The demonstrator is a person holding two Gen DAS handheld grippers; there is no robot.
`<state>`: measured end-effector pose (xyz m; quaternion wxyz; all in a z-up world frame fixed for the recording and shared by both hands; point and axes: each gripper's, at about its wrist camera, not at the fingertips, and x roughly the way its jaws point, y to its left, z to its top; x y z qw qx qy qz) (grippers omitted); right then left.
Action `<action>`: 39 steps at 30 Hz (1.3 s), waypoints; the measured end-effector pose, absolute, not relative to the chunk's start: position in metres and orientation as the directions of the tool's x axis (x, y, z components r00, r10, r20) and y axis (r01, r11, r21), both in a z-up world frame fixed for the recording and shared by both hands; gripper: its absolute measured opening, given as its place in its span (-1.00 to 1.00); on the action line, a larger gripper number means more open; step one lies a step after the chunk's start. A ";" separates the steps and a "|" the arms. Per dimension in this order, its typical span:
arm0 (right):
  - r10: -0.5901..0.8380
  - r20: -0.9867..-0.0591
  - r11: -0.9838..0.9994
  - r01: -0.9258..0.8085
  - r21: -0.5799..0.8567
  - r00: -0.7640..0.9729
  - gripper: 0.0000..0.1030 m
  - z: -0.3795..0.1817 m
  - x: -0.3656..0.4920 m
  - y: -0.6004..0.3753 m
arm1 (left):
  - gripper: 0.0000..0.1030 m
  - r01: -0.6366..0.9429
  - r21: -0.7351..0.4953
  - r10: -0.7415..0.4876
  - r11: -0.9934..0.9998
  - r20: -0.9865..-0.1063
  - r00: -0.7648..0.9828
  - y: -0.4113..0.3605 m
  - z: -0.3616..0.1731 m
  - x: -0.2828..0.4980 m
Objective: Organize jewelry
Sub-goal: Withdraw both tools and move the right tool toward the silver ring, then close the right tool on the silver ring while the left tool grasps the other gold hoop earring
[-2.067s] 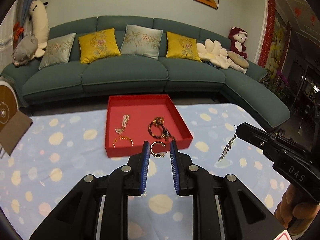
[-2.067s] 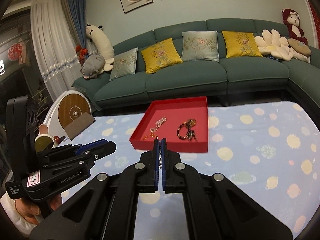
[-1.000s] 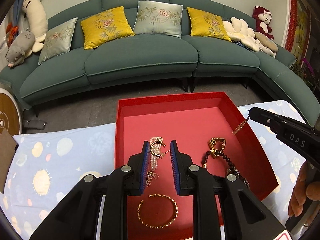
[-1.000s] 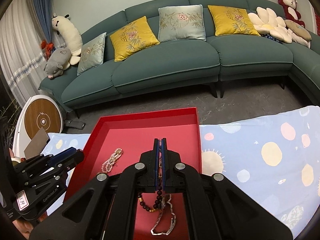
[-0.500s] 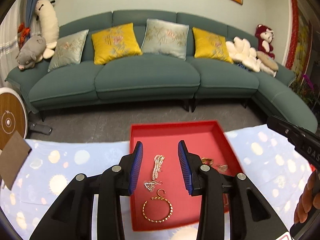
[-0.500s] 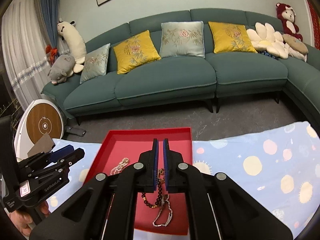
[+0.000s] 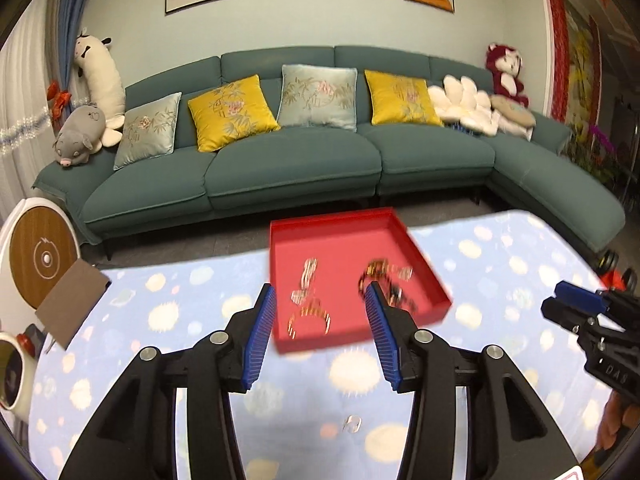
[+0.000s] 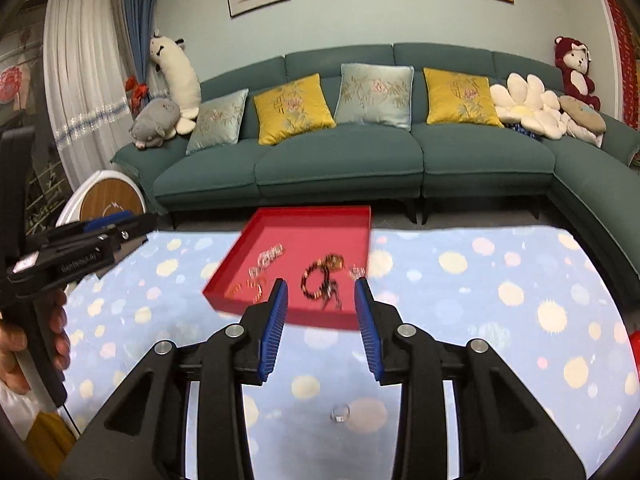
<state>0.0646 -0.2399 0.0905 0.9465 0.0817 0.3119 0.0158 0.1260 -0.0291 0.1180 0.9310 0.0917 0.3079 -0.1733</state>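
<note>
A red tray [image 7: 352,240] lies on the spotted blue tablecloth and holds a pearl strand [image 7: 309,270], a gold bangle [image 7: 308,318] and a dark bead bracelet [image 7: 384,276], all blurred. My left gripper [image 7: 319,292] hovers in front of the tray, its jaws opening with nothing between them. In the right wrist view the tray [image 8: 308,224] and bead bracelet [image 8: 320,276] sit just beyond my right gripper [image 8: 320,284], whose jaws are also opening and empty. A small silver ring [image 8: 340,413] lies on the cloth under the right gripper.
The tablecloth [image 7: 180,320] runs to a far edge, with a teal sofa [image 7: 292,168] behind it. A brown card [image 7: 70,302] and a round white device [image 7: 40,256] stand at the left. Each gripper appears at the side of the other's view.
Both grippers have drawn back and risen from the tray, which now looks smaller and farther. Both sets of jaws have widened; the pieces they held now lie in the tray.
</note>
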 end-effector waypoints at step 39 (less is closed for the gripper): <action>0.037 -0.806 0.984 0.119 0.133 0.591 -0.28 -0.051 0.077 -0.217 | 0.00 0.280 0.008 -0.158 0.960 -0.810 0.565 0.000 -0.014 0.110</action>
